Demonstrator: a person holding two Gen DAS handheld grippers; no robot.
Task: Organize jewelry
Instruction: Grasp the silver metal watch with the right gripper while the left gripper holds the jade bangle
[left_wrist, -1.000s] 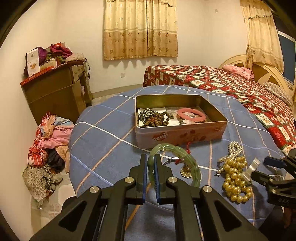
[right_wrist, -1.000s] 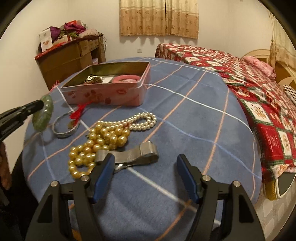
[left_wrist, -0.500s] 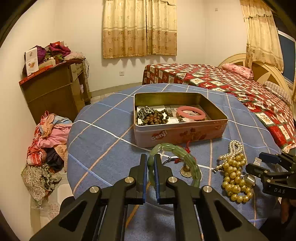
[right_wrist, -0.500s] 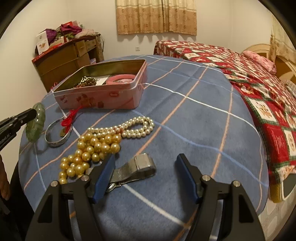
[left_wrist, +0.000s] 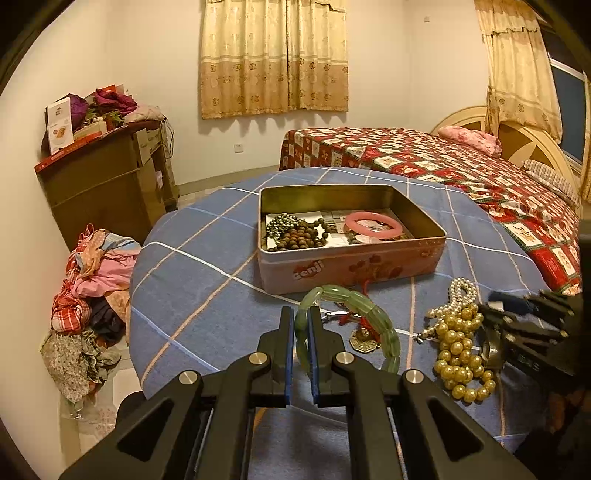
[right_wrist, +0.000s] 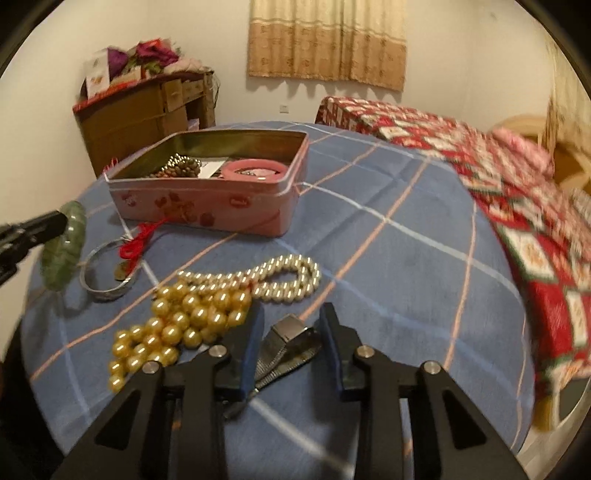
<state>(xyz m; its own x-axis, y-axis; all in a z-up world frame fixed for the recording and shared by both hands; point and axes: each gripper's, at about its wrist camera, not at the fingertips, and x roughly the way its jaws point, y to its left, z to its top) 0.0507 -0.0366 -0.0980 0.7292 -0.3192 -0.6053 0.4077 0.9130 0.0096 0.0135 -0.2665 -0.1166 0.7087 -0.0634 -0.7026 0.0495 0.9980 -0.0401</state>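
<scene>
Two grippers: left gripper (left_wrist: 300, 325) clamps green jade bangle (left_wrist: 373, 314).
Right gripper (right_wrist: 291, 332): closing around metal watch band (right_wrist: 288, 347), not yet pinching it.
Right view only: silver bangle (right_wrist: 107, 284) at nine o'clock.

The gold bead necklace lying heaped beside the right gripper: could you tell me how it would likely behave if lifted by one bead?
The gold bead necklace lies heaped in loose loops, so it would probably dangle limply. Its round glossy beads look slippery and may roll between pads.

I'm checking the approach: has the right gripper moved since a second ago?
Yes. The right gripper has advanced over the metal watch band, which now lies between its closing jaws, nearer the gold beads.
</scene>
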